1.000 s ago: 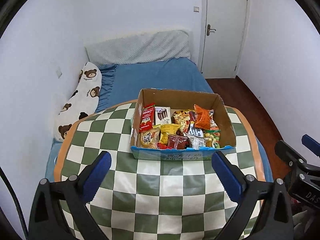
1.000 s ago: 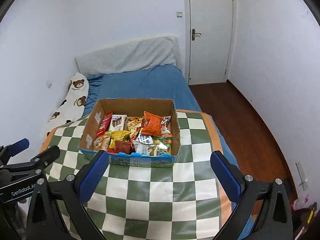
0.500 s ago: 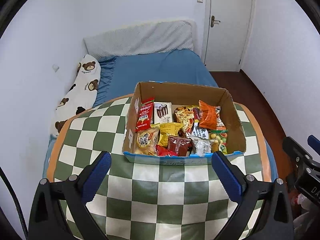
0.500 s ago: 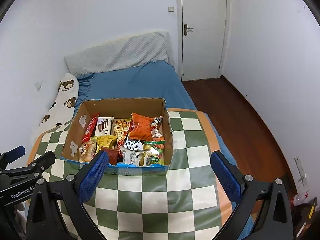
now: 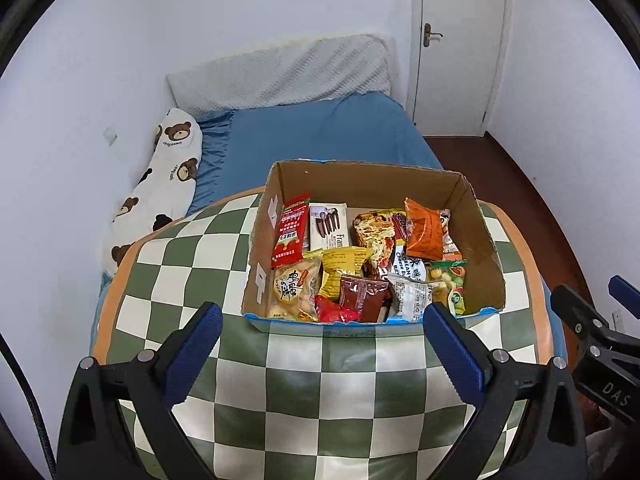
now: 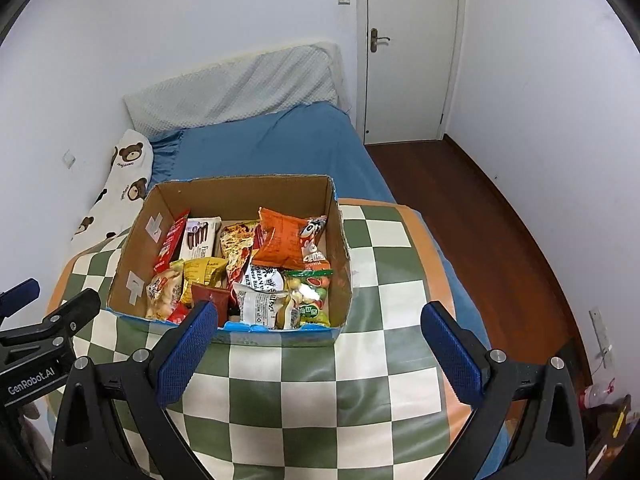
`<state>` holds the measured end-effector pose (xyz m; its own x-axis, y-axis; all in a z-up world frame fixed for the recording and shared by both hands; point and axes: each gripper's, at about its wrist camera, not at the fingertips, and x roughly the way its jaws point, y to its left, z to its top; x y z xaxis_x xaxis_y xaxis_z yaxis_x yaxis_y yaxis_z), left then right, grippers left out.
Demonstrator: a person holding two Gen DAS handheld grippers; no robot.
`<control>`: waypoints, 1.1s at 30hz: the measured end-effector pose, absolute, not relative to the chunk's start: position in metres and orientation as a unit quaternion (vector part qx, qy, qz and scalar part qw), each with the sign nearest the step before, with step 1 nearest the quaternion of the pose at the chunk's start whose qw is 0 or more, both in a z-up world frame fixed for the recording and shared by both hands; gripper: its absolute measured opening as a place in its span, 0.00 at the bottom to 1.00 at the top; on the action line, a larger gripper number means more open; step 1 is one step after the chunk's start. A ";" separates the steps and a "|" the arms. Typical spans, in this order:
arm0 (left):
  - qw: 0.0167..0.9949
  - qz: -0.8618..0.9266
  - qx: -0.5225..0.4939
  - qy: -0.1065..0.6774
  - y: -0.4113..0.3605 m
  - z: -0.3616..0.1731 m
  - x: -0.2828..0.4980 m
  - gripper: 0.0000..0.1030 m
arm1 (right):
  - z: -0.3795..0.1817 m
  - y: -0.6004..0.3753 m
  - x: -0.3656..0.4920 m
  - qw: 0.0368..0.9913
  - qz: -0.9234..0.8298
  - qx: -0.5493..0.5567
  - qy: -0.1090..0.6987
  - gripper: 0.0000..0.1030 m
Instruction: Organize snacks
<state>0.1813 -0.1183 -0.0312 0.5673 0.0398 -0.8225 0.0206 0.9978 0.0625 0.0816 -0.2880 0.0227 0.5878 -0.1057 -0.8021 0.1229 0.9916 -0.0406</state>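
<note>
A cardboard box (image 5: 476, 236) packed with snack packets (image 5: 360, 264) sits on the green-and-white checkered table (image 5: 328, 392), ahead of both grippers. The left gripper (image 5: 322, 338) hovers just short of the box's near wall, fingers (image 5: 192, 354) wide apart and empty. The right gripper (image 6: 320, 336) also hangs open and empty, its left finger (image 6: 186, 354) overlapping the box's near edge in view.

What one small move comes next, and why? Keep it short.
Probably ease the left gripper forward and down toward the dark red packet at the cardboard box's near edge. Both grippers are open and empty, short of the box, and every snack lies inside it.
</note>
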 end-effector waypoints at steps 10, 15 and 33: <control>0.876 -0.005 0.034 0.480 -0.120 -0.038 0.184 1.00 | 0.021 -0.286 0.084 0.888 -0.060 0.006 0.455 1.00; 0.877 -0.008 0.035 0.479 -0.121 -0.037 0.183 1.00 | 0.020 -0.285 0.084 0.888 -0.059 0.005 0.456 1.00; 0.879 -0.011 0.034 0.476 -0.123 -0.034 0.183 1.00 | 0.021 -0.288 0.081 0.888 -0.060 0.008 0.456 1.00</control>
